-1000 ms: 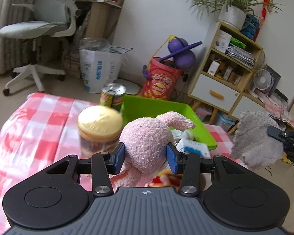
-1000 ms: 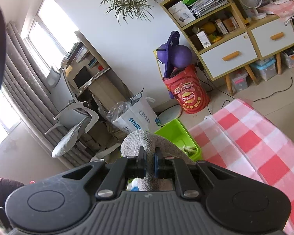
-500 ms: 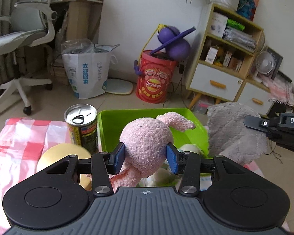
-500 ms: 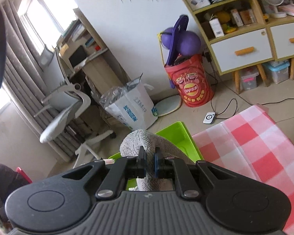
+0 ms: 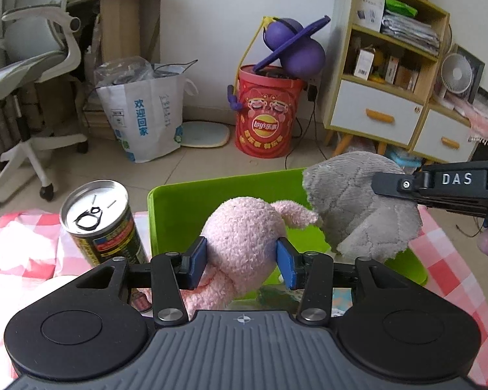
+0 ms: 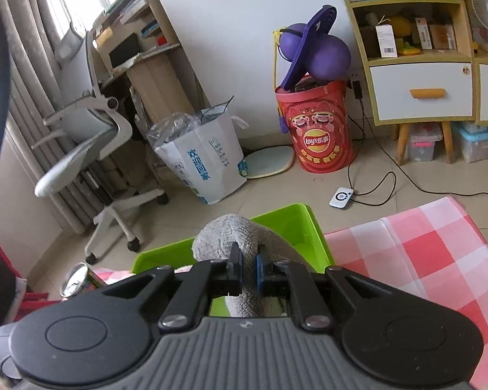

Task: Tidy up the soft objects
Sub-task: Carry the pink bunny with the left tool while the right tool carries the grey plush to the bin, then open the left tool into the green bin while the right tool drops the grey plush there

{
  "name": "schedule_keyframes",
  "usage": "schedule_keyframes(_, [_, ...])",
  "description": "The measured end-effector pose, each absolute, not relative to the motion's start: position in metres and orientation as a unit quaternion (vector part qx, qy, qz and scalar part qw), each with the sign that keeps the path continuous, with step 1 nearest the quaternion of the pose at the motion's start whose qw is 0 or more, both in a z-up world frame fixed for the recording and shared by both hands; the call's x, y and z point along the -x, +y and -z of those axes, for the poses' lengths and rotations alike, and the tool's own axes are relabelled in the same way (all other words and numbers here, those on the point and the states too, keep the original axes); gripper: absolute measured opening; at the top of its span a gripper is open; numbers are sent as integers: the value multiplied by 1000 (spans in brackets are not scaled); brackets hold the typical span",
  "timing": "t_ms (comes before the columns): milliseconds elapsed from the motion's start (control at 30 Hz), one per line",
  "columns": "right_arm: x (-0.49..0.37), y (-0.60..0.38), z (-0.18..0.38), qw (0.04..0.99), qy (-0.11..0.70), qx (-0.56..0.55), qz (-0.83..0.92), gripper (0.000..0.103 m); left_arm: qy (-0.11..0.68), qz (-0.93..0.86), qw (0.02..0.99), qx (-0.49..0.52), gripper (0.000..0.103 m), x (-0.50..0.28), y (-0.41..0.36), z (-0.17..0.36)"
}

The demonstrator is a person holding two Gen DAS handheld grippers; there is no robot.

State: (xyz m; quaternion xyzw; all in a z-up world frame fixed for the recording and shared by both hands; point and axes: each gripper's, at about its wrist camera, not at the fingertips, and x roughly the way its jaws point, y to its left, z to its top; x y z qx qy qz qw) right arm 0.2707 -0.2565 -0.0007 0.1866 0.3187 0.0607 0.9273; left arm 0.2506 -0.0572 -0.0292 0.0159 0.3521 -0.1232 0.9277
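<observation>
My left gripper is shut on a pink plush toy, its blue pads pressing both sides, held over the near edge of a lime green bin. A grey plush toy hangs just right of the pink one, pinched by my right gripper, which reaches in from the right. In the right wrist view the same grey plush toy bulges above the right gripper, whose jaws are shut on it over the green bin.
An opened drink can stands left of the bin on the pink checked tablecloth. On the floor beyond are a red snack bucket, a white paper bag, an office chair and a wooden shelf unit.
Both grippers have moved forward and lower toward the green bin, each still holding its plush toy. The grey toy has come close beside the pink one. The yellow-lidded jar has dropped out of view.
</observation>
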Motion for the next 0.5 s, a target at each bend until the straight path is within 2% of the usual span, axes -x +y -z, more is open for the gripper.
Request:
schedule_keyframes(167, [-275, -250, 6, 929, 325, -170, -54, 0, 357, 120, 926, -18, 49, -257, -58, 35])
schedule_keyframes(200, [-276, -250, 6, 929, 325, -169, -53, 0, 354, 124, 927, -18, 56, -256, -58, 35])
schedule_keyframes(233, [-275, -249, 5, 928, 327, -168, -54, 2, 353, 131, 926, -20, 71, -255, -59, 34])
schedule_keyframes(267, [-275, -249, 4, 928, 328, -169, -55, 7, 351, 133, 927, -22, 77, -255, -60, 33])
schedule_keyframes(300, [-274, -249, 2, 927, 329, -169, -57, 17, 346, 132, 929, -24, 81, -253, -61, 31])
schedule_keyframes(333, [-272, -248, 0, 928, 328, -167, -58, 21, 341, 132, 930, -28, 81, -251, -61, 30])
schedule_keyframes(400, [-268, -248, -4, 930, 324, -163, -58, 24, 343, 134, 929, -31, 82, -249, -62, 27])
schedule_keyframes(500, [-260, -250, -10, 931, 323, -162, -52, 34, 347, 131, 928, -31, 85, -246, -61, 23])
